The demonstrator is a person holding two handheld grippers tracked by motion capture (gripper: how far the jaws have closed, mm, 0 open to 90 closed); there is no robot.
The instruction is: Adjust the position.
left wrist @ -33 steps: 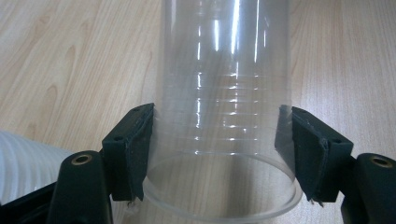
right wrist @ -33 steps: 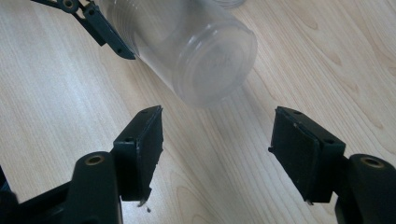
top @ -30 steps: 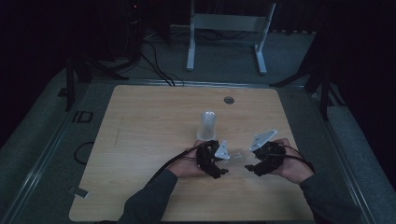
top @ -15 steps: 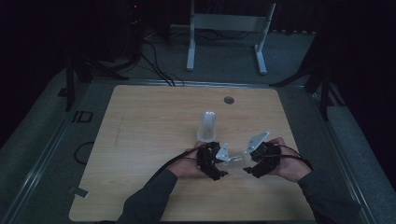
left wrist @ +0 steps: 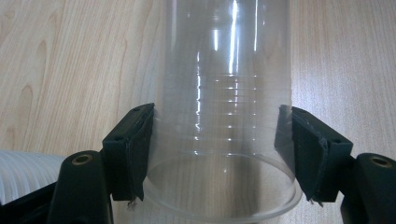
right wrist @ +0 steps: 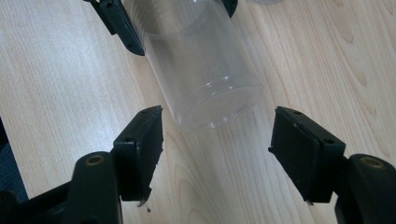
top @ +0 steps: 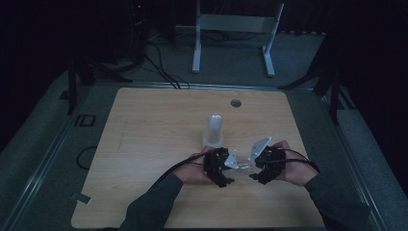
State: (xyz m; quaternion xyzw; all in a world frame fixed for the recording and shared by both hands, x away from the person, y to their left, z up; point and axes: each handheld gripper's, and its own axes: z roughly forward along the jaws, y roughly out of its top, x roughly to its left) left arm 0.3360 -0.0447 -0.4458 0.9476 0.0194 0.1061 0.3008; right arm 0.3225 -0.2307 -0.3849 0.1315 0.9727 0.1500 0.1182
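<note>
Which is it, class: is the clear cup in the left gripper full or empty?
Empty: wood grain shows straight through the clear cup in the left gripper.

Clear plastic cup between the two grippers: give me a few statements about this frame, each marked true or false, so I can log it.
1. The left gripper has its jaws against both sides of the clear cup. True.
2. The right gripper is clamped on that cup. False: its jaws stand open, and the cup's closed end lies ahead of them, untouched.
3. A second clear cup stands on the wooden table, beyond the hands. True.
4. The held cup is full of dark liquid. False: it looks empty, the wood grain showing through.
</note>
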